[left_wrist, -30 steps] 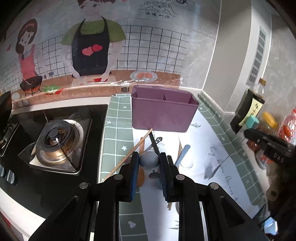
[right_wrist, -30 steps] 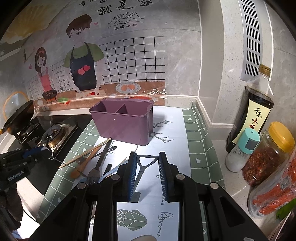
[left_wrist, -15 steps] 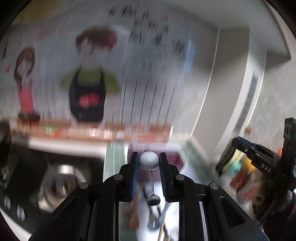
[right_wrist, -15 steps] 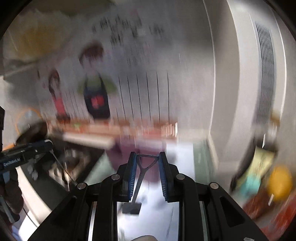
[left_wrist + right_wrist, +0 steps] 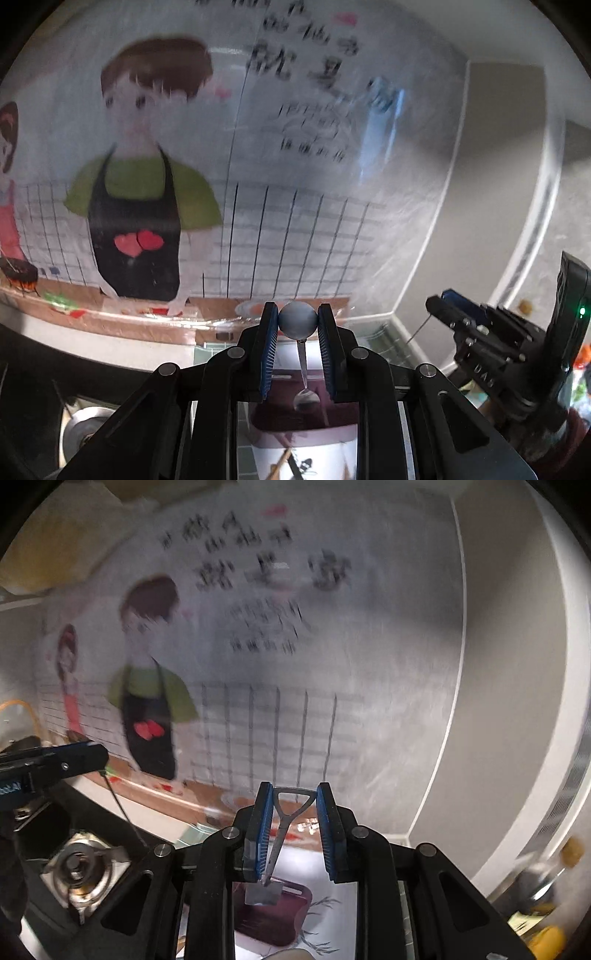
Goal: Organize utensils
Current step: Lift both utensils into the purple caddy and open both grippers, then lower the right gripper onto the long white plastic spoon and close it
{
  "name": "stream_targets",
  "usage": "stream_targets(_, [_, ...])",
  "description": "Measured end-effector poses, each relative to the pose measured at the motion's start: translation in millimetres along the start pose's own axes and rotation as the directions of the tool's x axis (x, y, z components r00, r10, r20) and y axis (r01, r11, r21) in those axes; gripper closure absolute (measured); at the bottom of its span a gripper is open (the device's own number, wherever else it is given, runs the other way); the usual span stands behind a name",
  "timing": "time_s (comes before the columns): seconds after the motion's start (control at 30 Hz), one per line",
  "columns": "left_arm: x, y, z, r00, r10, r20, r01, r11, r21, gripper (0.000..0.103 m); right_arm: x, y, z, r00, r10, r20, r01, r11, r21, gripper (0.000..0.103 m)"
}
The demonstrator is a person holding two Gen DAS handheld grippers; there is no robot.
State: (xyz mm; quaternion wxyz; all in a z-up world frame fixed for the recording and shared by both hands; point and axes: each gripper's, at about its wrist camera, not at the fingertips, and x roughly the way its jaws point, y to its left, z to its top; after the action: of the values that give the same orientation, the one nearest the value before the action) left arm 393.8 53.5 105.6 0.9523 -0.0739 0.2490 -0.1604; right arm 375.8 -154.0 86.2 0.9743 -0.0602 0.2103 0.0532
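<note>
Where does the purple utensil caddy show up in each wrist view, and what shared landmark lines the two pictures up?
Left wrist: purple utensil caddy bottom centre, behind the fingers, below the hanging spoon.
Right wrist: caddy bottom centre, below the dangling spatula.
Shared landmark: green-shirted, black-aproned cartoon figure on the wall.

Wall poster [image 5: 303, 122] chars too blurred; other gripper [image 5: 491, 354] body reads "UAS".

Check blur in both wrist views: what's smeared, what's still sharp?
Left wrist: wall mural smeared by motion, fisheye bending the corner; left gripper and its round-ended spoon stay crisp. Right wrist: same smear on wall and stove; right gripper and spatula sharp, bottles at right edge blurred.
</note>
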Motion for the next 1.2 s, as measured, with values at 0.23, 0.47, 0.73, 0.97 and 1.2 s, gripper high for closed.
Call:
stream_targets(0.23, [69.7, 20.0, -45.4, 0.989, -0.039, -0.141, 0.030, 0.997, -0.064, 0.081, 41.6, 7.1, -49.6, 0.986, 0.035, -0.162, -0.031, 0.999, 0.024, 0.081])
stream_targets(0.47, [83.0, 32.0, -65.7, 0.981, -0.076, -0.180, 0.055, 0.991, -0.121, 0.070, 57.3, 0.6, -76.2, 0.955, 0.073, -0.287, -0.055, 0.996, 0.068, 0.080])
stream_targets(0.73, [19.4, 35.7, -61.5, 0.992, -0.088, -0.093, 0.072, 0.984, -0.166, 0.046, 2.4, -21.2, -54.2, 0.978, 0.134, -0.161, -0.111, 0.983, 0.148, 0.077])
stream_targets(0.97, [-37.5, 43.5, -111.6, 0.993, 0.054, -0.109, -0.070, 0.986, -0.152, 0.036, -51.3, -37.7, -75.2, 0.974, 0.111, -0.200, -0.082, 0.986, 0.148, 0.073])
stream_targets(1.2, [-66.8, 66.0, -196.0, 0.959, 0.126, -0.255, -0.190, 0.951, -0.245, 0.030, -54.3, -5.3, -163.6, 0.892, 0.152, -0.425, -0.131, 0.988, 0.079, 0.073])
